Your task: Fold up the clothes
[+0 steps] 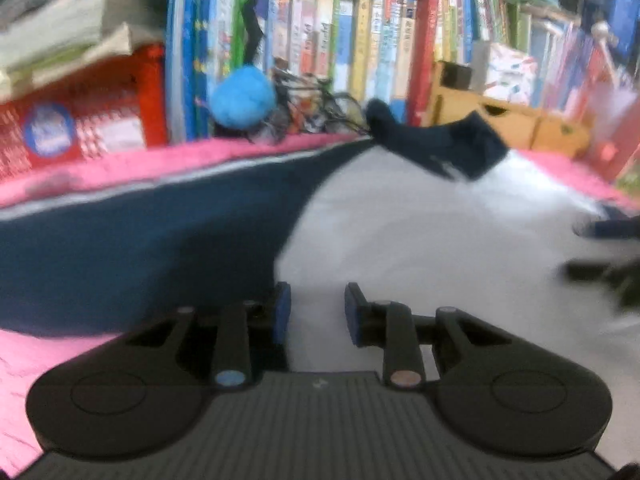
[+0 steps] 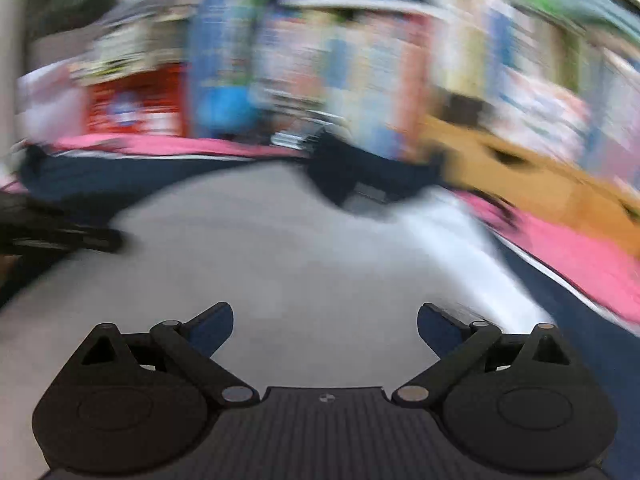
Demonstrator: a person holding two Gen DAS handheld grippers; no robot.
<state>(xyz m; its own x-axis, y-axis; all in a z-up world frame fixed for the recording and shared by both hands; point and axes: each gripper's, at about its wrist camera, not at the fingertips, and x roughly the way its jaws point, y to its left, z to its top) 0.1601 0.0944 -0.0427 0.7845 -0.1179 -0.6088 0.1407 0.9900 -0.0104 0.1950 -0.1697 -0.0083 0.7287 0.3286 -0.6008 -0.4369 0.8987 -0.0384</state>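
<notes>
A white and navy shirt [image 1: 420, 240] is lying spread flat on a pink blanket [image 1: 132, 168], its white body filling the middle of both views. 1 navy sleeve [image 1: 140, 248] is stretching away to the left in the left wrist view, edged along its far side by a thin pale stripe. The navy collar [image 1: 440, 144] is sitting at the far end of the shirt, toward the bookshelf.

The left gripper [image 1: 317, 312] is hovering over the white cloth just beside the seam where the sleeve begins. Its 2 blue-padded fingers [image 1: 283, 310] are standing a narrow gap apart, with only the flat white cloth showing between them; nothing is pinched.

The right gripper [image 2: 325, 328] is hanging over the white body of the shirt with its fingers [image 2: 212, 328] spread wide and nothing between them. The right wrist view is heavily blurred. In it the left gripper is showing as a dark shape at the left edge [image 2: 60, 232].

Behind the blanket, a row of upright books [image 1: 360, 40] is lining the shelf. A blue ball [image 1: 243, 96] is lying at the foot of the books, and a yellow box [image 1: 508, 120] is standing to the right.
</notes>
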